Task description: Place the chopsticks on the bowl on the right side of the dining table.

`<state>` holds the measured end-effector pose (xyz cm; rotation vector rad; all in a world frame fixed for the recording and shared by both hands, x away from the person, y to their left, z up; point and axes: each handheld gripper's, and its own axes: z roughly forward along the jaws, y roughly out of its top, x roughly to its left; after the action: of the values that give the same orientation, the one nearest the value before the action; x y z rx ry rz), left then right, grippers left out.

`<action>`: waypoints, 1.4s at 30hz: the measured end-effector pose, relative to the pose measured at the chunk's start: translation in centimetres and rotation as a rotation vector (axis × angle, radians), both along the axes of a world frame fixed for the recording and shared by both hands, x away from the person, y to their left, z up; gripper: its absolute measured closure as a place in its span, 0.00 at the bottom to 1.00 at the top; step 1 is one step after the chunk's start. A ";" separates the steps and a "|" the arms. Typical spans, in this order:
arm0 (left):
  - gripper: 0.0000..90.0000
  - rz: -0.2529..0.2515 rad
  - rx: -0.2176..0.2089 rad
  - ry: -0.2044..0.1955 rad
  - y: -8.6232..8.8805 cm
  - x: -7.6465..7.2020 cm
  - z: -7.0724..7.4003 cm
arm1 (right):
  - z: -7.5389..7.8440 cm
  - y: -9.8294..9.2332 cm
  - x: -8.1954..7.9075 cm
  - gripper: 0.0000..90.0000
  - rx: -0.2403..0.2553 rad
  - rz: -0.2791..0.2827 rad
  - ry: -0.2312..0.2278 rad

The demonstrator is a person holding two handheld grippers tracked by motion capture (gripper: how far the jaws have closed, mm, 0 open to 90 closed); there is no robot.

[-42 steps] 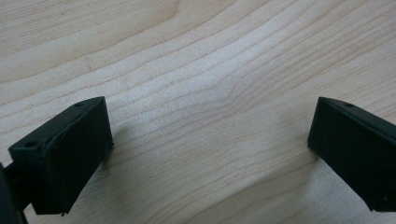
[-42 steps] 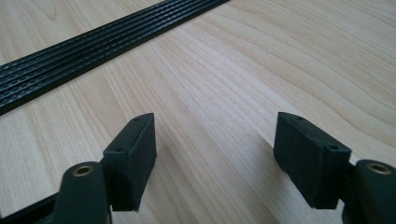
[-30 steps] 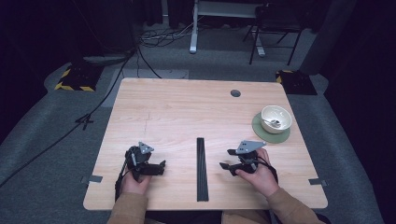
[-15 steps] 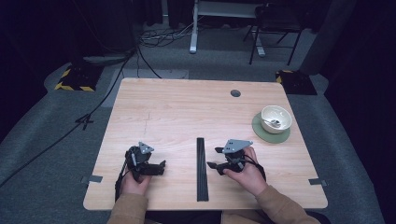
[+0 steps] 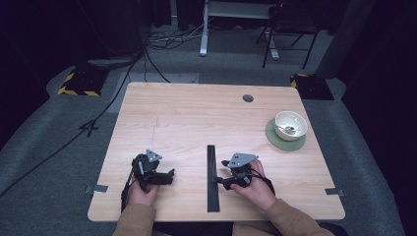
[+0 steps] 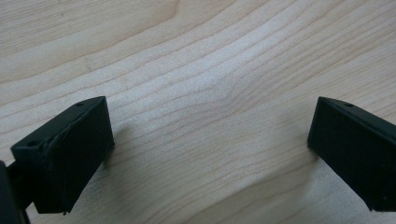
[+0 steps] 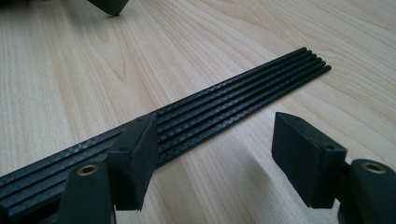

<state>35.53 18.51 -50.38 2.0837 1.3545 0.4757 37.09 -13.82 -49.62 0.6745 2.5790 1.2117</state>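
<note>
While the high view blurs it, the right claw (image 7: 210, 163) gapes beside ribbed black rods (image 7: 224, 100); left claw (image 6: 205, 154) apart.

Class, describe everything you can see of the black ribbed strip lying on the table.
The black ribbed strip is long, narrow and flat, with several parallel ridges running its length; it looks like matte plastic or carbon rods laid side by side. It lies flat on the wooden table, running from the near edge toward the middle, between the two hands. The right gripper is beside it with open jaws, one jaw over its ridges; whether it touches is unclear.
</note>
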 end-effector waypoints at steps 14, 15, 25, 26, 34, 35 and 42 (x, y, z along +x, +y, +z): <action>0.01 0.002 0.003 -0.002 0.0 0.0 0.0 | -0.3 -0.1 -0.1 0.35 -0.022 -0.008 0.009; 0.01 0.002 0.003 -0.002 0.0 0.0 0.0 | -0.2 -0.1 0.0 0.34 -0.009 0.005 -0.004; 0.00 -0.003 -0.002 0.001 0.0 0.1 0.0 | -0.4 -1.3 0.1 0.35 -0.049 -0.012 -0.004; 0.00 -0.003 -0.002 0.001 0.0 0.1 0.0 | -0.4 -1.3 0.1 0.35 -0.049 -0.012 -0.004; 0.00 -0.010 -0.001 0.000 0.0 0.2 0.0 | 0.0 -3.1 0.3 0.38 -0.062 -0.073 0.033; 0.00 -0.011 -0.002 0.001 -0.1 0.2 0.0 | -0.1 -3.1 0.3 0.38 -0.071 -0.059 0.029; 0.00 -0.011 -0.003 0.001 -0.1 0.2 0.0 | 0.2 -4.8 1.3 0.43 -0.085 -0.113 0.038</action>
<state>35.77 18.46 -50.37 2.0884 1.3431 0.4682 38.38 -18.62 -49.46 0.8209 2.5677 1.0588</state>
